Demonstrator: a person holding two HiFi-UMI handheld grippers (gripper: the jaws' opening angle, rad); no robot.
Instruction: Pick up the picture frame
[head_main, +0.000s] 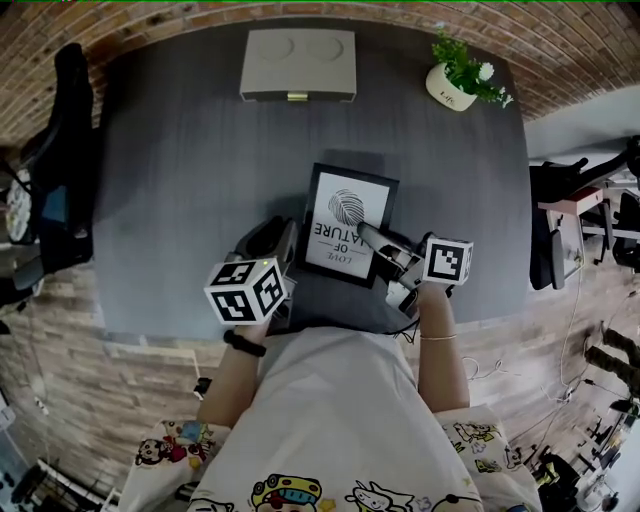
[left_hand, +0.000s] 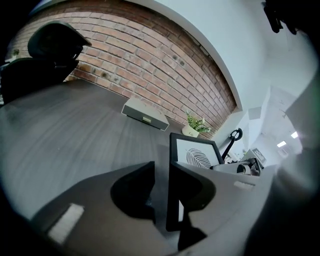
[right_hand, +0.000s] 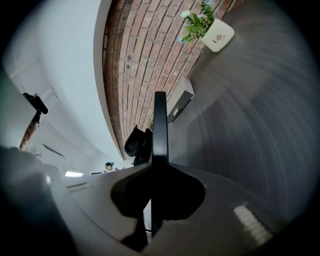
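1. Right hand-held gripper pinched shut on the right long edge of the picture frame, with that edge seen edge-on between its jaws.
2. Left hand-held gripper part open at the opposite long edge; edge standing in the gap, close against one jaw, clear space at the other (no squeeze, by the look).
3. Picture frame between the two, over the near middle of the counter, long axis running away from the person; only the right with a hold.
4. Print legible: "LOVE OF NATURE", upside down from the head view; lettering on the plant pot too small to read.
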